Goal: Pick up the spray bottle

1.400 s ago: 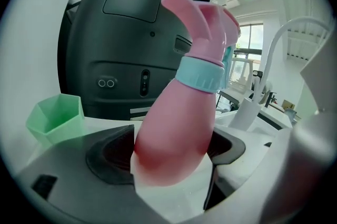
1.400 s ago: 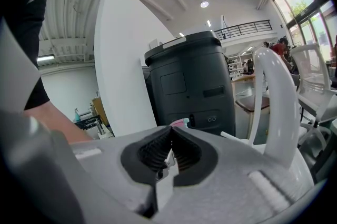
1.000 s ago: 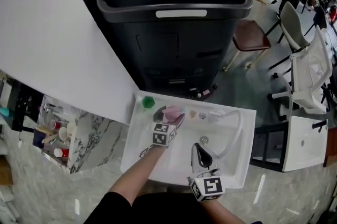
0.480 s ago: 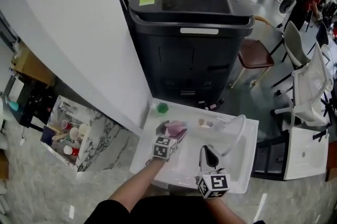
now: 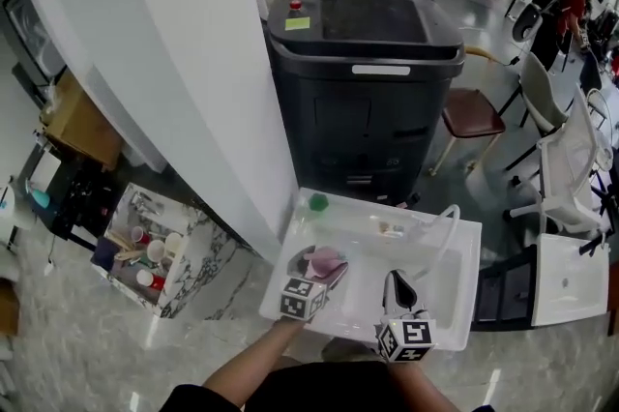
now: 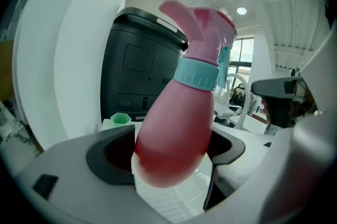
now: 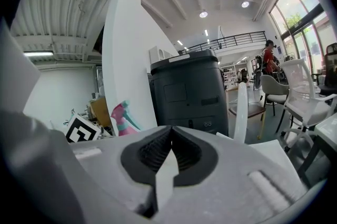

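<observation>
Though glossy, bulbous pink spray bottle [image 6: 174, 133]

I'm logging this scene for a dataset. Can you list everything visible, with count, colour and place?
spray bottle: one, pink with a teal collar, over the sink's left side
sink: one, white, in front of the person
faucet: one, white, at the sink's right side
small cup: one, green, at the sink's back left corner
machine: one, black, behind the sink
chair: one, brown seat, right of the machine
cups: several, red and white, on the marble shelf left of the sink
left gripper: one, grey, shut on the spray bottle
right gripper: one, grey, jaws together, empty
</observation>
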`<action>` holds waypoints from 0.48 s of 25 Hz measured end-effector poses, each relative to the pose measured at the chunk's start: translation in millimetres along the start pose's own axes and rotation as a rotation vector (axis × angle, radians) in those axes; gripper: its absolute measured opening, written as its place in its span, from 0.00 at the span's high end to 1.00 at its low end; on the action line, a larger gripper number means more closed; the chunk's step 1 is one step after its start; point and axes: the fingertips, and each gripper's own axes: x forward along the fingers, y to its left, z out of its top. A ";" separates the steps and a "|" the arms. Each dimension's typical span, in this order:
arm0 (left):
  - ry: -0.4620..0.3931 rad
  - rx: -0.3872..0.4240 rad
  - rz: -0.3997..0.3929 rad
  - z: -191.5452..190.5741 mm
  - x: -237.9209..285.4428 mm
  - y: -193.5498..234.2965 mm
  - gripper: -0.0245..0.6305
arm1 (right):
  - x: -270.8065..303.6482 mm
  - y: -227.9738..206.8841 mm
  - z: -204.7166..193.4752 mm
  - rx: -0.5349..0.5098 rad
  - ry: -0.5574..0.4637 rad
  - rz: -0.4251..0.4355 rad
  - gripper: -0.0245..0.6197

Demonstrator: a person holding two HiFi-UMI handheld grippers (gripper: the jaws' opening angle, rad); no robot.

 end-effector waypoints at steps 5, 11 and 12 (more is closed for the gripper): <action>-0.035 0.007 0.001 -3.1 -58.2 -13.5 0.35 | -24.7 27.4 -13.1 -0.007 0.003 -0.011 0.96; -0.041 0.019 0.012 -13.2 -125.4 -29.4 0.35 | -64.2 72.1 -26.5 -0.030 -0.005 -0.021 0.96; -0.044 0.025 0.010 -16.0 -136.7 -33.2 0.35 | -72.5 80.1 -28.8 -0.034 -0.006 -0.024 0.96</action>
